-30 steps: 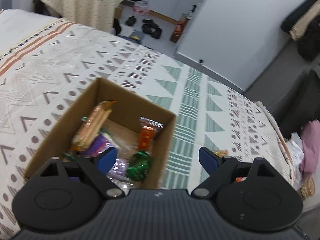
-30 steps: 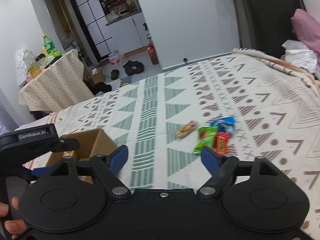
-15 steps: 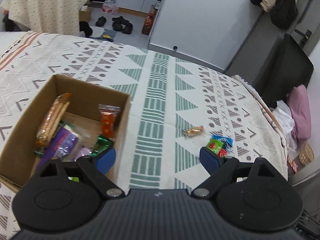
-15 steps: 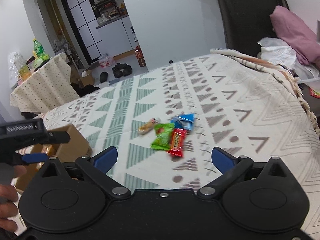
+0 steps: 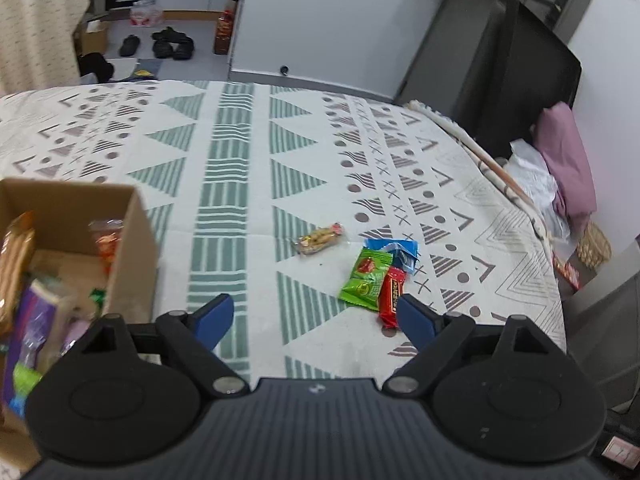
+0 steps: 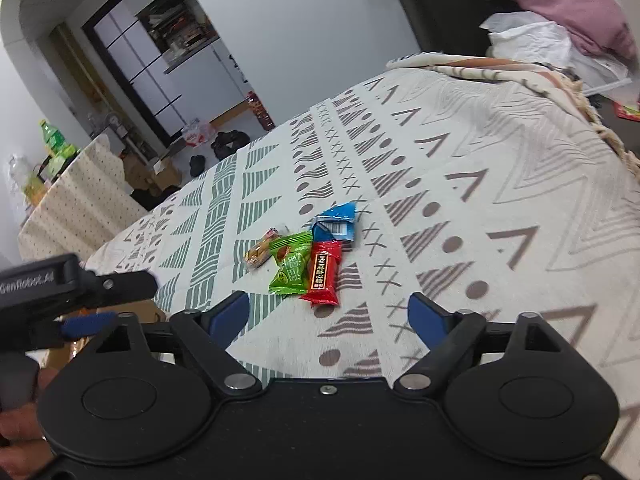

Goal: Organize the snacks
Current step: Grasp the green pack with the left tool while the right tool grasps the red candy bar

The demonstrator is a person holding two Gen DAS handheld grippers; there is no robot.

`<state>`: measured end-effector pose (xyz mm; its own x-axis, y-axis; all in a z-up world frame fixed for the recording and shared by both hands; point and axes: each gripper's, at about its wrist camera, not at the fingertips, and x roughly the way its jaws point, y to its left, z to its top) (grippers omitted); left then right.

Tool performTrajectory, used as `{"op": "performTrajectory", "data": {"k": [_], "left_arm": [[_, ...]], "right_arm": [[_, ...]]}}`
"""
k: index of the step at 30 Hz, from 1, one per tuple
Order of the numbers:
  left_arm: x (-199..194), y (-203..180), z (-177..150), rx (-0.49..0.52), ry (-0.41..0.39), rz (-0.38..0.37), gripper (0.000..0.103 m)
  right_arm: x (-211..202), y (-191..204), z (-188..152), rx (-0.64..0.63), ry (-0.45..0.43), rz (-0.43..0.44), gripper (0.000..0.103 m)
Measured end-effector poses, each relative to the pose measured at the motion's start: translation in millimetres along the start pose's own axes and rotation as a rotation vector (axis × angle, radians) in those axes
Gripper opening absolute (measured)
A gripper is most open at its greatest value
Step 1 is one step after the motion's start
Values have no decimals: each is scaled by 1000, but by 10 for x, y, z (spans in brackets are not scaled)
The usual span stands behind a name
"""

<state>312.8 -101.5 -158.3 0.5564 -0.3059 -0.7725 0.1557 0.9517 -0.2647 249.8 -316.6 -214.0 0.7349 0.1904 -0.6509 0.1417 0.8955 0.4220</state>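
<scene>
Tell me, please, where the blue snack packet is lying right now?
In both wrist views the blue snack packet lies on the patterned bedspread, at the far end of the loose pile, touching the green packet and red bar.

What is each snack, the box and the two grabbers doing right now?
red snack bar: flat on the bedspread, loose.
green packet: flat, touching the red bar.
blue packet: lying behind them, looks torn open.
peanut snack: lying alone on the bedspread.
cardboard box: open, snacks inside.
left gripper: open, empty.
right gripper: open, empty.
</scene>
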Motion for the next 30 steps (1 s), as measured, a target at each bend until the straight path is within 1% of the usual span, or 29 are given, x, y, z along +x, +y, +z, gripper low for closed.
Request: {"op": "performTrajectory", "data": {"k": [4,8,9,11,15,18,21,24,26,28,30], "left_arm": [[198,-56,88,11,11,-11,84],[424,-111,169,23,34,-40,74],[480,-120,188,23,39,-48,71],[578,-154,212,28,45,-70,70],[786,-200,224,30,66,-82,65],[906,-215,202,29,80,-97,65],[1009,-236,186,32,95,-108,62],[1103,-277,173,50,109,-123,59],[1161,-306,159,62,115,-127,59],[1215,-319,152,62,123,-131,58],[1264,-336,154,63,130,-132,55]], "right_arm": [[186,-17,15,7,12,8,78],[393,-73,45,35,31,12,71],[438,-83,50,38,33,8,70],[521,-96,56,40,35,-1,70],[659,-100,75,38,32,-2,69],[768,-94,84,43,38,5,68],[886,-98,78,42,57,6,61],[921,-45,56,-3,51,-29,53],[926,-25,35,-32,49,-60,42],[912,-23,20,-54,45,-81,35],[894,-51,17,-49,44,-85,27]]}}
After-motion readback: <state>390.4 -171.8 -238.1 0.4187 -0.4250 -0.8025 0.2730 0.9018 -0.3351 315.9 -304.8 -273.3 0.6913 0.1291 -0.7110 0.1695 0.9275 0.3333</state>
